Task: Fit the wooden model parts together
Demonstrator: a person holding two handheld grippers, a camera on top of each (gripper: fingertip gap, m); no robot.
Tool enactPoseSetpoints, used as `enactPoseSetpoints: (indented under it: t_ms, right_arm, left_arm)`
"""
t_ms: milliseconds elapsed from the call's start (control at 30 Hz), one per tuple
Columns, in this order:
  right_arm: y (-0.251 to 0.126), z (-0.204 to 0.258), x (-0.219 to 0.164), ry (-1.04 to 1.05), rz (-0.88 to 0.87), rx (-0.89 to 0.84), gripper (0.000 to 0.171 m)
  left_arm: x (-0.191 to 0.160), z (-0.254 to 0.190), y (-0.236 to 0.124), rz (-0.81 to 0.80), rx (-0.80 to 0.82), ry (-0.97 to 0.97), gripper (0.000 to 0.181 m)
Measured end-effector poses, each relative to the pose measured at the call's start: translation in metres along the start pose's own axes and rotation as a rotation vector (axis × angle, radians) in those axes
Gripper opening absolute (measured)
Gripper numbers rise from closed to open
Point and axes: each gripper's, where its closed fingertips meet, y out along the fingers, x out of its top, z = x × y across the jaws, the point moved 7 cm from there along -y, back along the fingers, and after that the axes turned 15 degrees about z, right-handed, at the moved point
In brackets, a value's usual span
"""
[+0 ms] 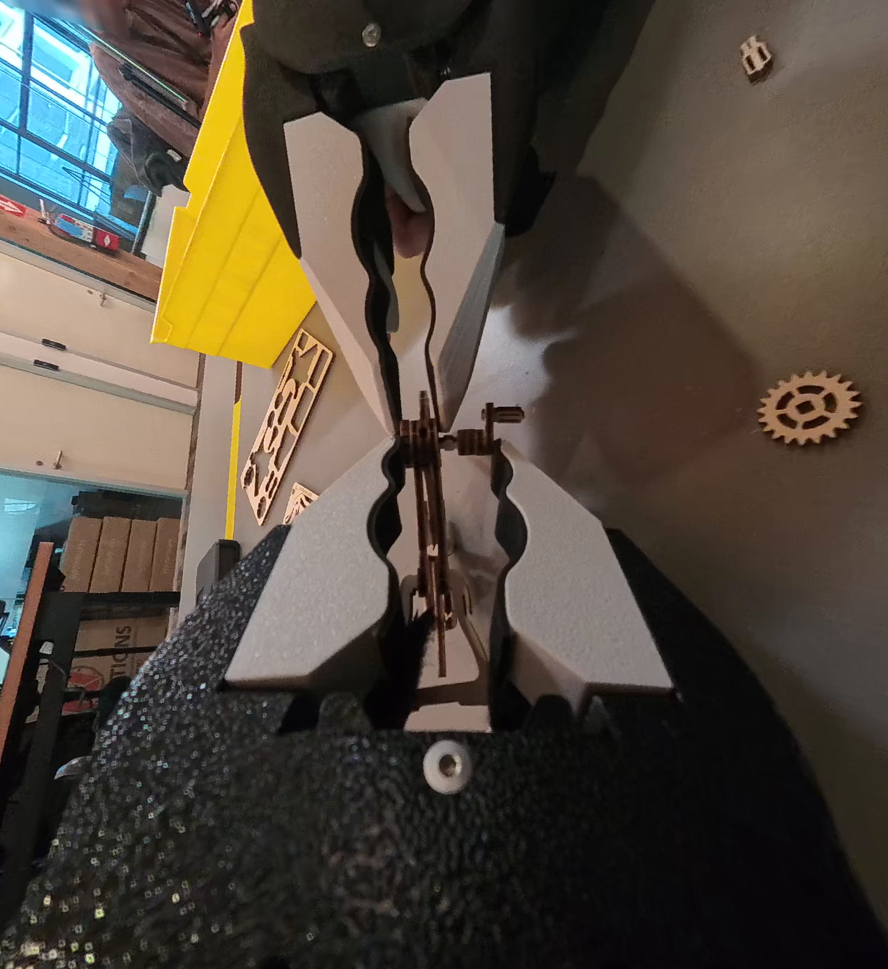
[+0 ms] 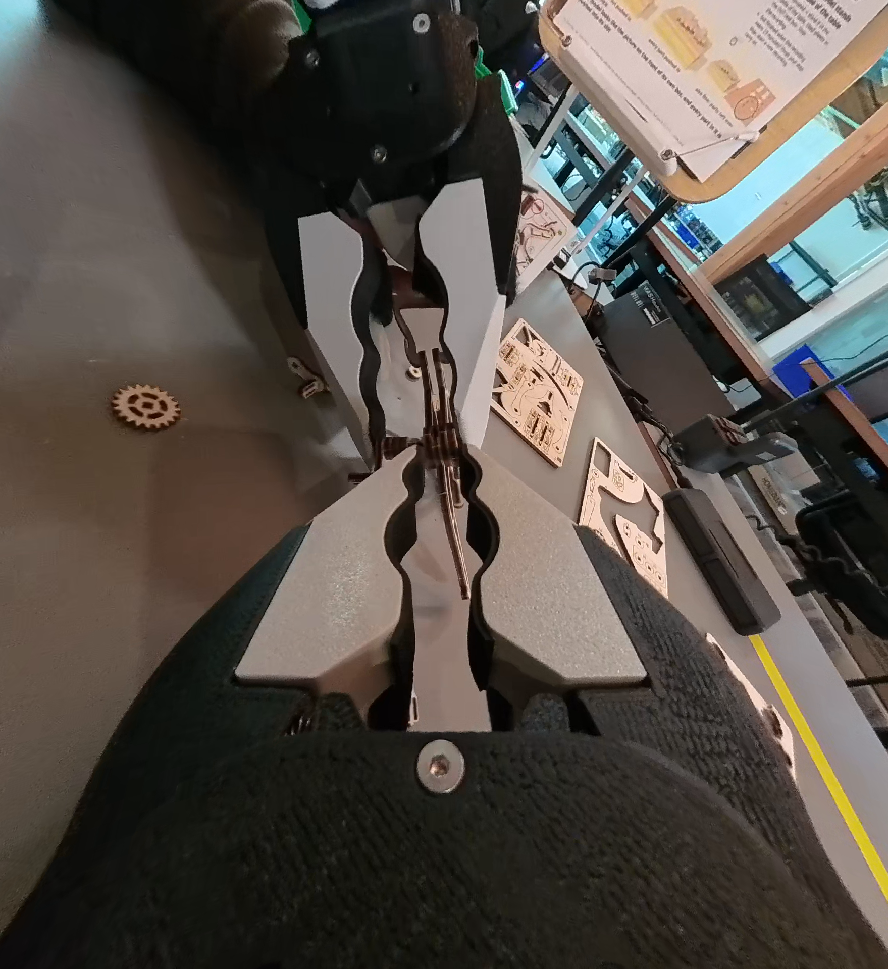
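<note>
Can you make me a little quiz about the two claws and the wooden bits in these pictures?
1. True or false: the wooden gear is held in a claw.
2. What do the left claw and the right claw both pinch, tip to tip?
3. Pick one. The yellow bin is: A) on the gear, B) at the table's far edge, behind the wooden sheets, C) inside a claw.

Key
1. False: it lies loose on the grey table.
2. The thin wooden model, held between them above the table.
3. B.
</note>
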Motion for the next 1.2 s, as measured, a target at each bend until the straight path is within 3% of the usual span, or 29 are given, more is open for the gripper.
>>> enactPoseSetpoints:
  t_ms: [467,967,1067,1200]
  right_arm:
    - [-0.008,0.005,0.002,-0.171,0.019,-0.083,0.01]
    - [-0.005,0.011,0.0,-0.235,0.052,-0.159,0.009]
    - [-0.006,0.012,0.001,-0.252,0.037,-0.172,0.009]
    - [-0.009,0.016,0.004,-0.314,0.012,-0.216,0.009]
  left_arm:
    - [0.003,-0.004,-0.004,-0.034,0.09,0.032,0.029]
    - [0.0,-0.004,-0.001,-0.036,0.044,-0.039,0.029]
    - [-0.003,-0.001,-0.003,-0.054,0.076,-0.08,0.044]
    - [-0.002,-0.005,-0.01,-0.094,0.137,-0.012,0.038]
